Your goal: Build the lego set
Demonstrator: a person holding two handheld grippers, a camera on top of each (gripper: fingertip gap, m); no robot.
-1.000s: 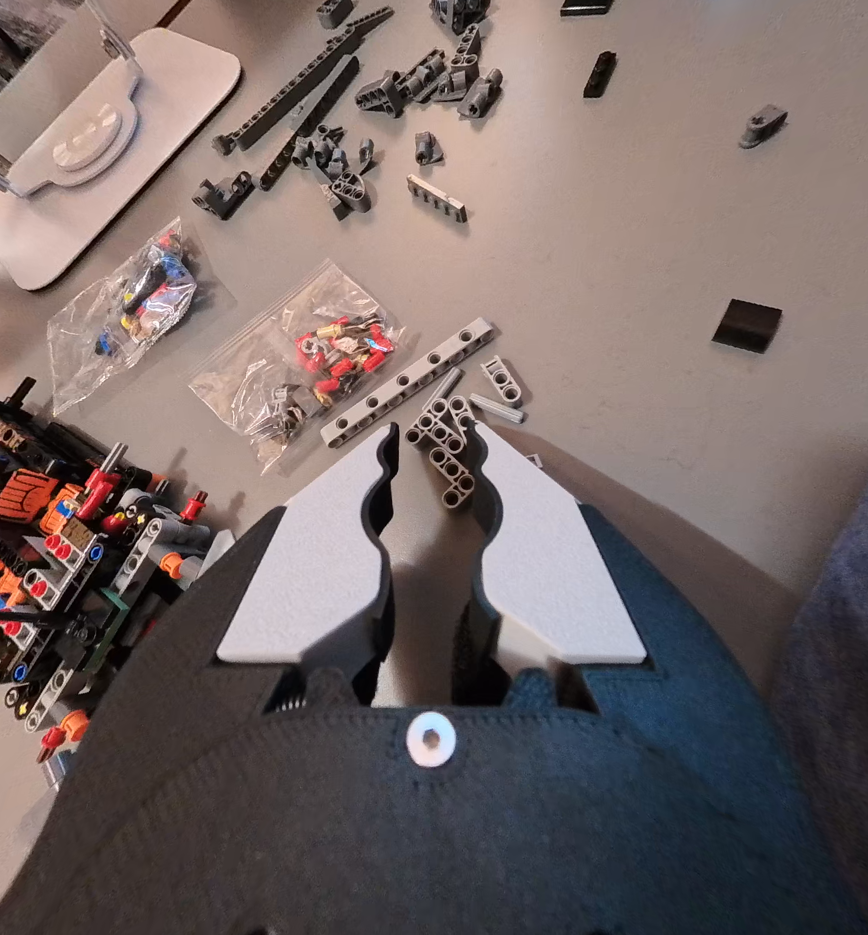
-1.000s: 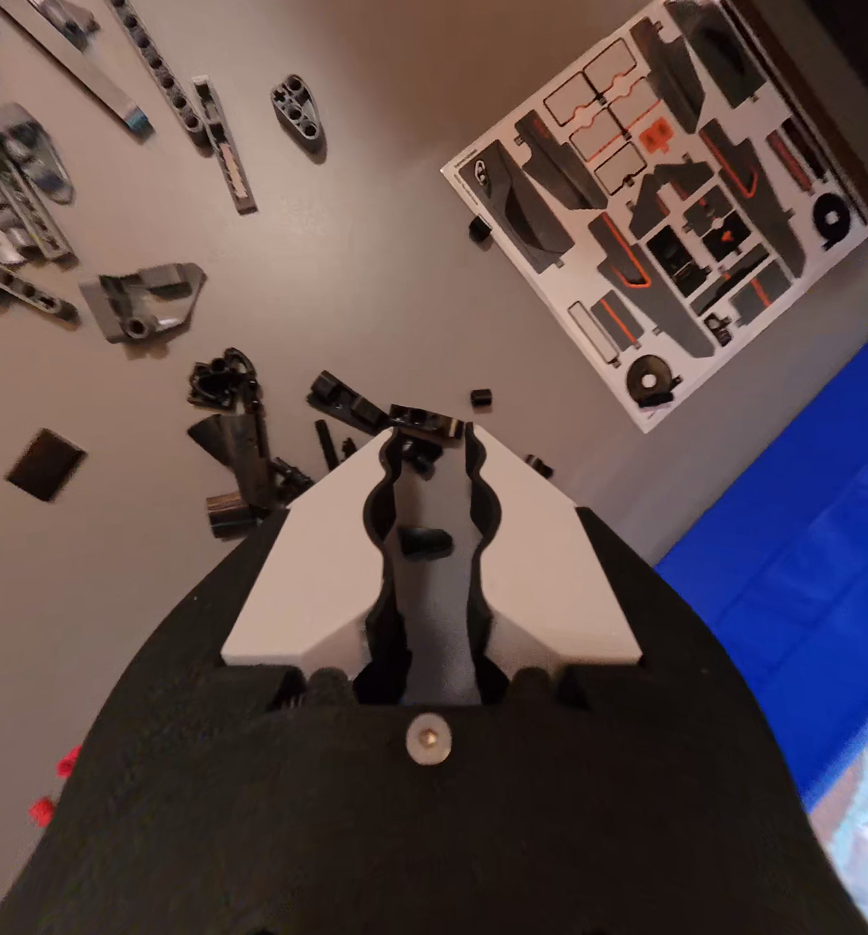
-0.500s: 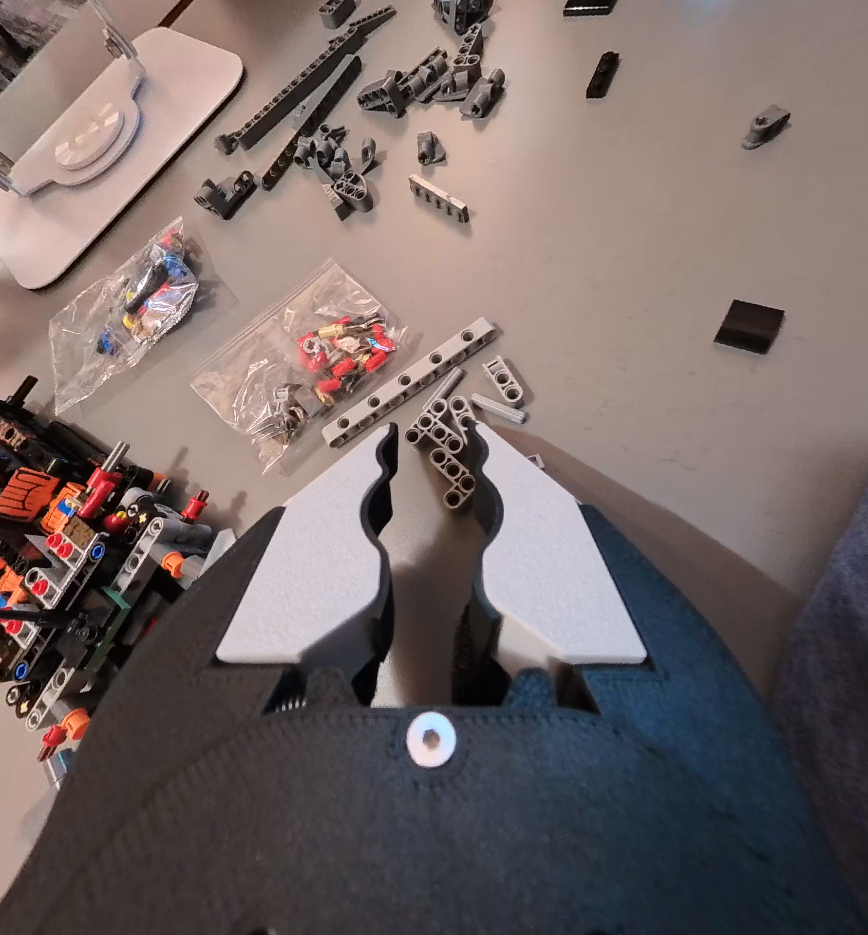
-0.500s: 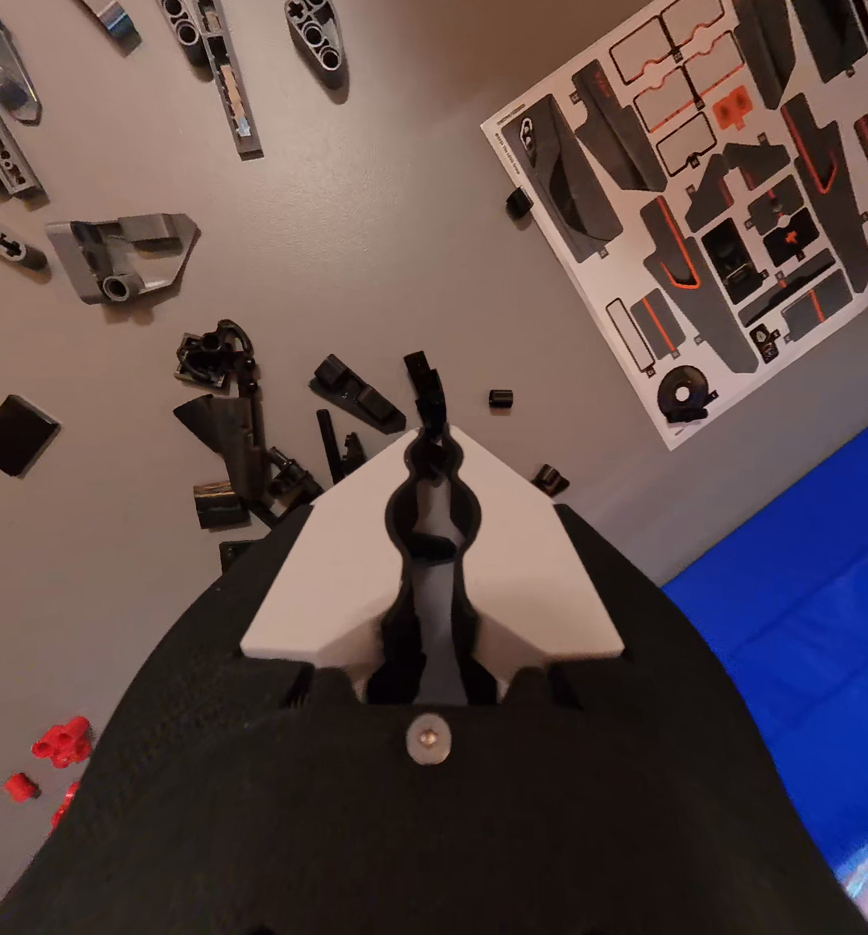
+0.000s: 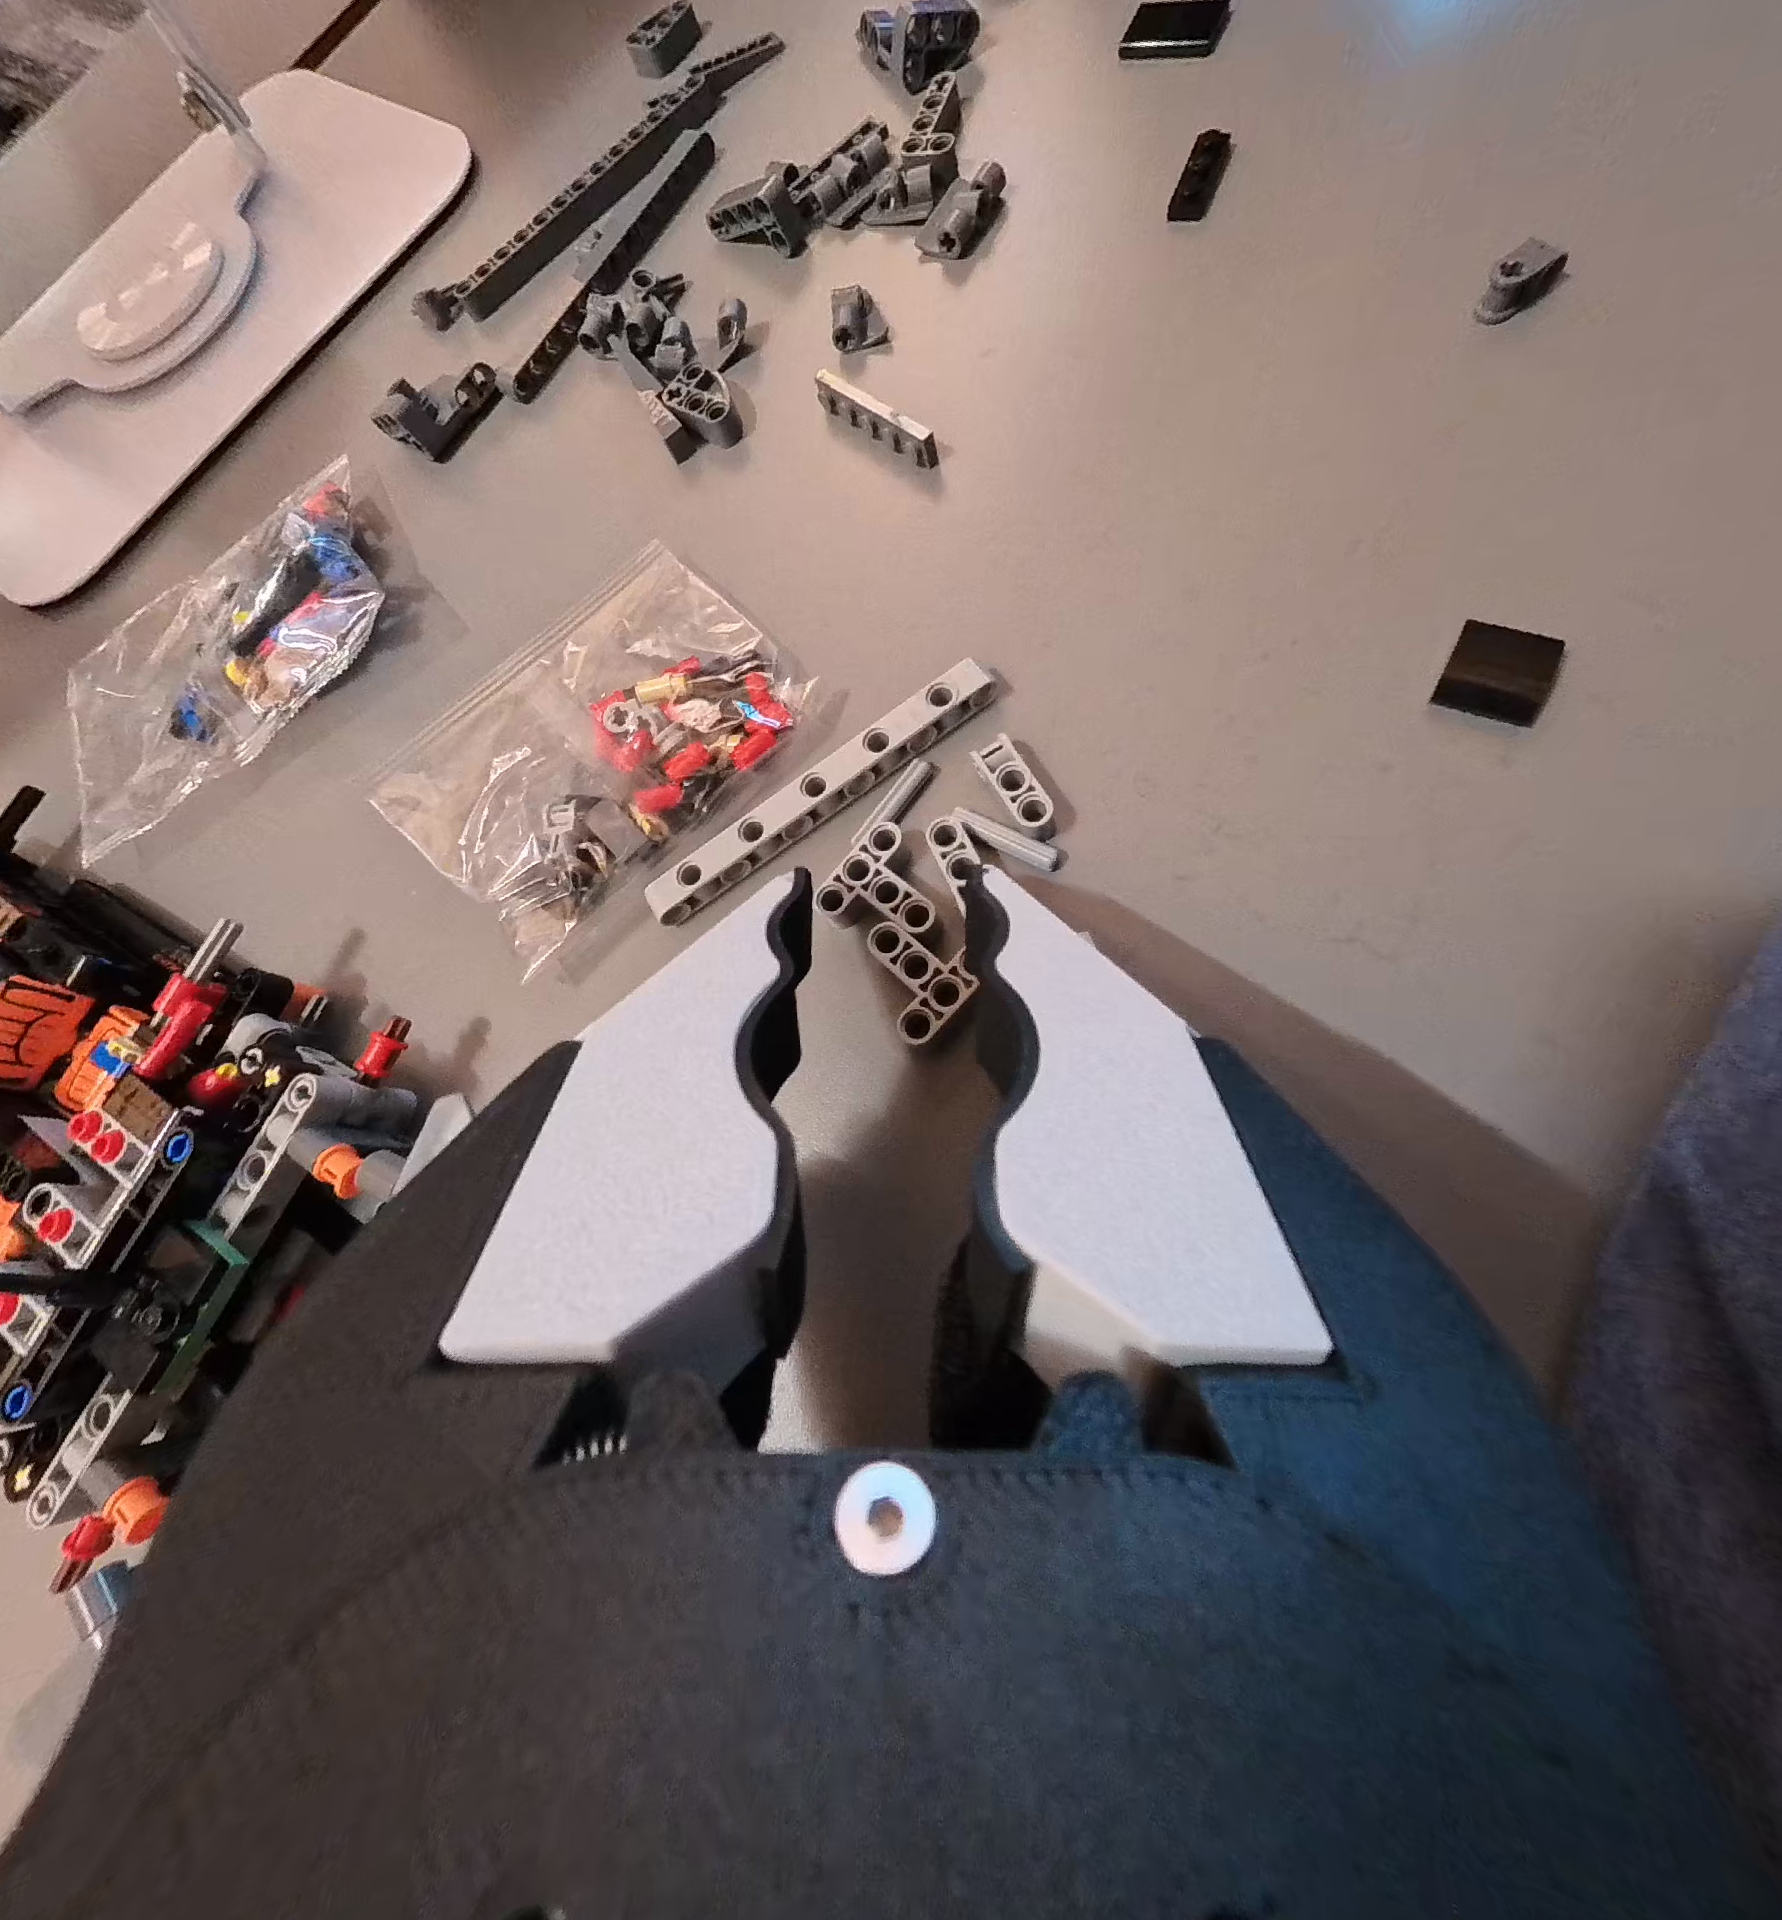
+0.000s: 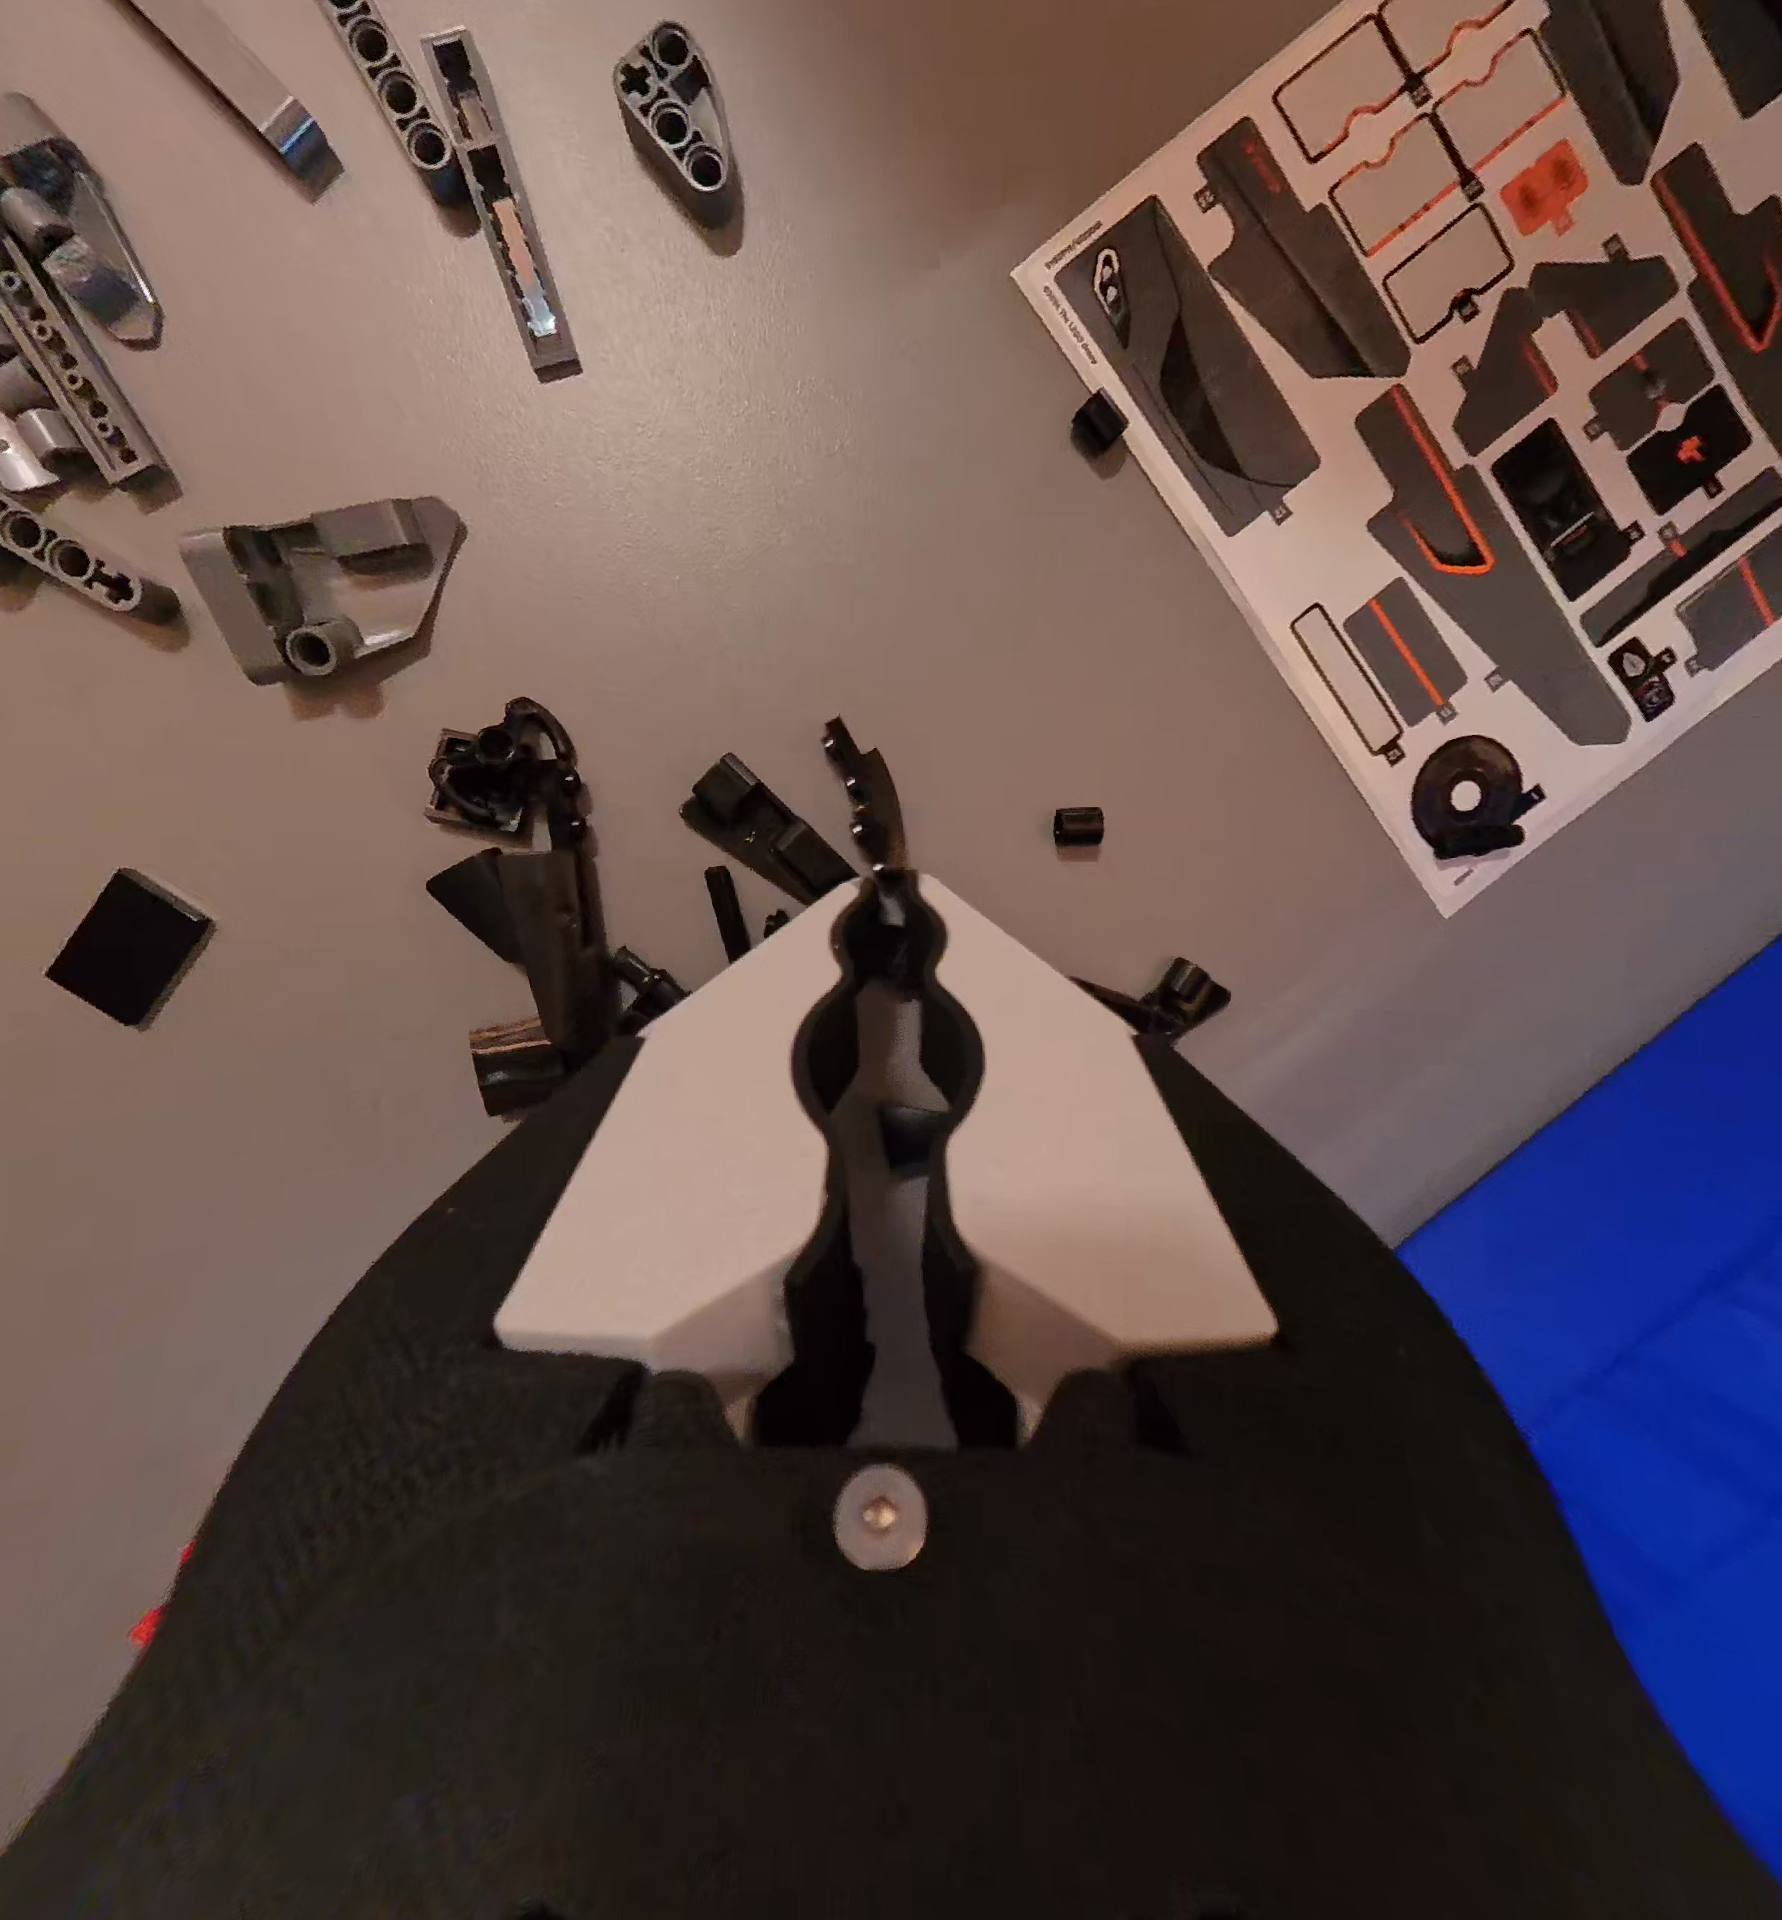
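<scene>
My left gripper (image 5: 887,888) is open and empty, its tips over a light grey L-shaped beam (image 5: 902,945) on the grey table. A long light grey beam (image 5: 825,790) lies just beyond. The partly built black, orange and red model (image 5: 87,1122) sits at the left. My right gripper (image 6: 889,883) is shut on a small curved black piece (image 6: 866,795), which sticks out past the tips above a scatter of black parts (image 6: 544,894).
Two clear bags of small parts (image 5: 658,748) (image 5: 243,644) lie ahead of the left gripper, dark grey parts (image 5: 762,208) farther off, a white stand base (image 5: 191,301) at far left. A sticker sheet (image 6: 1469,416) and a blue surface (image 6: 1645,1299) lie to the right gripper's right.
My right gripper closed on the curved black piece and lifted it away from the black parts. My left gripper stayed open and barely moved.
</scene>
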